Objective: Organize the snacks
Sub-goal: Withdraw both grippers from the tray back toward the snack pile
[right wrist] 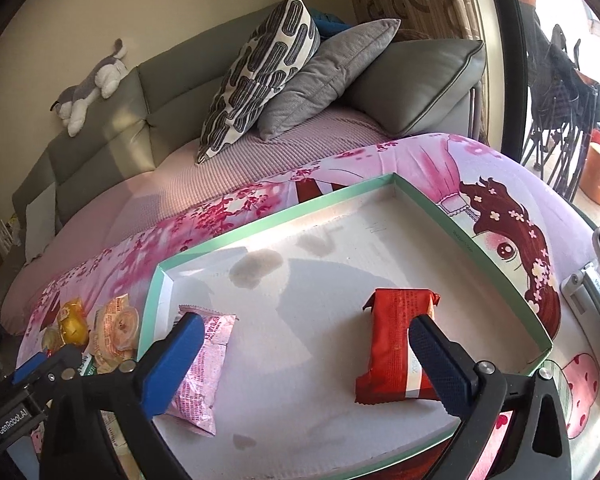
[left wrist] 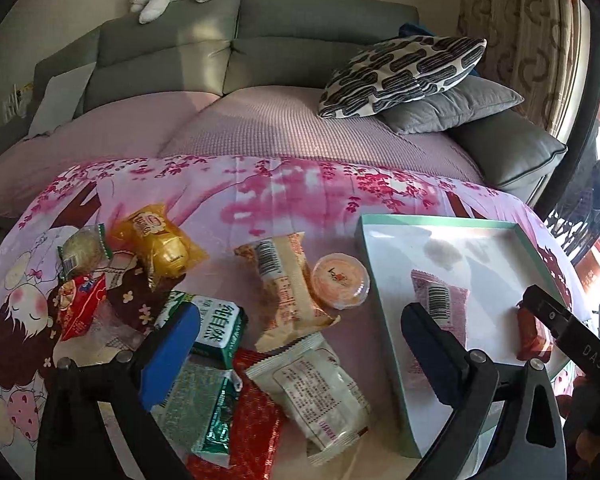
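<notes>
Left wrist view shows the left gripper (left wrist: 300, 344) with its blue-padded fingers spread wide and holding nothing, hanging over a cluster of snacks on a pink cartoon-printed cloth (left wrist: 284, 196). Between and below its fingers lie a white wrapped snack (left wrist: 316, 392), a beige packet with a barcode (left wrist: 286, 280) and a round orange jelly cup (left wrist: 340, 280); a green-and-white carton (left wrist: 220, 330) sits by the left finger, with a red patterned packet (left wrist: 256, 428) beneath it at the lower centre. At the left of the frame are a gold-wrapped snack (left wrist: 160, 244), a small red packet (left wrist: 80, 304) and a round pale snack in clear wrap (left wrist: 84, 248). On the right side of that frame a shallow box with a mint-green rim (left wrist: 384, 320) holds a pink packet (left wrist: 444, 300) and a red snack bar (left wrist: 532, 336). Right wrist view looks into the same box (right wrist: 260, 228): the right gripper (right wrist: 304, 364) is also spread open and empty, its left finger beside the pink packet (right wrist: 204, 364), its right finger in front of the red snack bar (right wrist: 392, 344), whether touching cannot be told. The two packets lie apart on the white box floor. A grey sofa (right wrist: 172, 92) with cushions fills the upper part of both frames.
</notes>
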### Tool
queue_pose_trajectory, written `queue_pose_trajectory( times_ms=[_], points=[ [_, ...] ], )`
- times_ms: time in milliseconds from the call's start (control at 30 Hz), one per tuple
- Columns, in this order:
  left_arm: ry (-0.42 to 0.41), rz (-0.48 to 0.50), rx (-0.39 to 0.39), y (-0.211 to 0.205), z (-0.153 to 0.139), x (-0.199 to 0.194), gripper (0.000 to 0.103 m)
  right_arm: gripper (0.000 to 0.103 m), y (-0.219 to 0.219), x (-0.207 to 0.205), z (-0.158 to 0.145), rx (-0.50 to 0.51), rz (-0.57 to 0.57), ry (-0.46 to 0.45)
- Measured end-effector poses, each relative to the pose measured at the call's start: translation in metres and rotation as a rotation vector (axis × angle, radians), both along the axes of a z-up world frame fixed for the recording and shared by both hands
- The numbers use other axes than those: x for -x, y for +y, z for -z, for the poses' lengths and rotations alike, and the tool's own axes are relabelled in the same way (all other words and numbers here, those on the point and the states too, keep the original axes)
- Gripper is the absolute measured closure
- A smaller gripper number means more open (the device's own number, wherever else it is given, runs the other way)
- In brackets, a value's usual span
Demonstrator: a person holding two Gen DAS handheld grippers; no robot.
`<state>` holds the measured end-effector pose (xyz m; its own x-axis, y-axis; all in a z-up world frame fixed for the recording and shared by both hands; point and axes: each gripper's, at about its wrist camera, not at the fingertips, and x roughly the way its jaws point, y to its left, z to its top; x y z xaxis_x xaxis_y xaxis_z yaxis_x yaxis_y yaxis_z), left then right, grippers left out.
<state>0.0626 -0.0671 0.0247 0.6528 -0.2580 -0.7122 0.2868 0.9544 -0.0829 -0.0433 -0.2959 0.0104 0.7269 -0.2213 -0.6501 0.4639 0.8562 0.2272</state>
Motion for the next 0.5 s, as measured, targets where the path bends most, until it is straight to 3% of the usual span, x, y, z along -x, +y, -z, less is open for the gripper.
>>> queue_pose_trajectory(
  times_ms=[167, 500],
  points=[
    [-0.026, -0.045, -0.01, 0.018, -0.003, -0.002, 0.002, 0.0, 0.011, -0.003, -0.003, 0.051, -0.027, 0.009],
    [-0.029, -0.158, -0.033, 0.062, -0.003, -0.005, 0.002, 0.0, 0.042, -0.01, -0.013, 0.022, -0.156, -0.073]
  ],
)
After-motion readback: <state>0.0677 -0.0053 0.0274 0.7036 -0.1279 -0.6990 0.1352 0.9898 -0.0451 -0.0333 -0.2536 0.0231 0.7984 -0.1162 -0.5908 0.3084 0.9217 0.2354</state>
